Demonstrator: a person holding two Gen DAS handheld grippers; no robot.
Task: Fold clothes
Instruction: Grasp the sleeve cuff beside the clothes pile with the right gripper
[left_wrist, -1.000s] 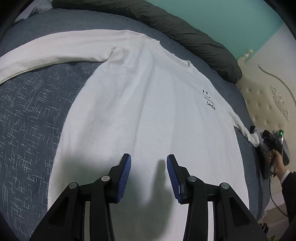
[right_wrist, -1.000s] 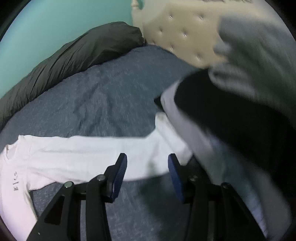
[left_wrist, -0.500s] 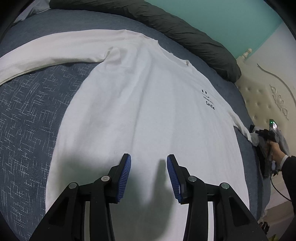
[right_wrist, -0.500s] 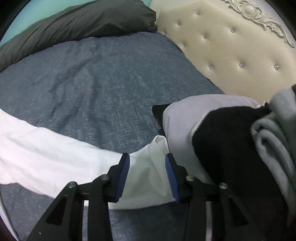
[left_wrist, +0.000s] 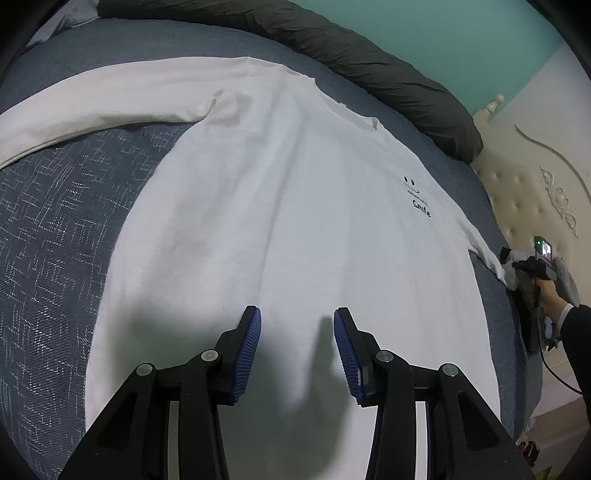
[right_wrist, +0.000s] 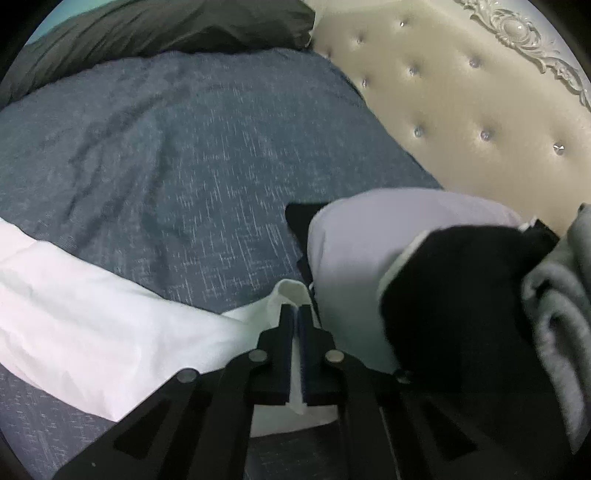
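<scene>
A white long-sleeved shirt (left_wrist: 280, 206) lies flat on the blue-grey bed (left_wrist: 55, 229), front up, with a small black print near its chest. My left gripper (left_wrist: 297, 325) hovers over the shirt's lower body, jaws open, nothing between them. In the right wrist view my right gripper (right_wrist: 294, 314) is shut on the cuff end of the shirt's sleeve (right_wrist: 110, 325), with white cloth pinched between the blue pads. The same right gripper (left_wrist: 532, 267) shows far right in the left wrist view, held by a hand in a dark sleeve.
A pile of clothes, pale lilac (right_wrist: 362, 251), black (right_wrist: 454, 306) and grey (right_wrist: 565, 317), sits right beside the held cuff. A dark quilt (left_wrist: 362, 62) runs along the bed's far edge. A cream tufted headboard (right_wrist: 461, 96) closes the bed's end.
My right gripper swung in over the sleeve's cuff, lowered and shut its jaws on it. My left gripper kept still and open.
</scene>
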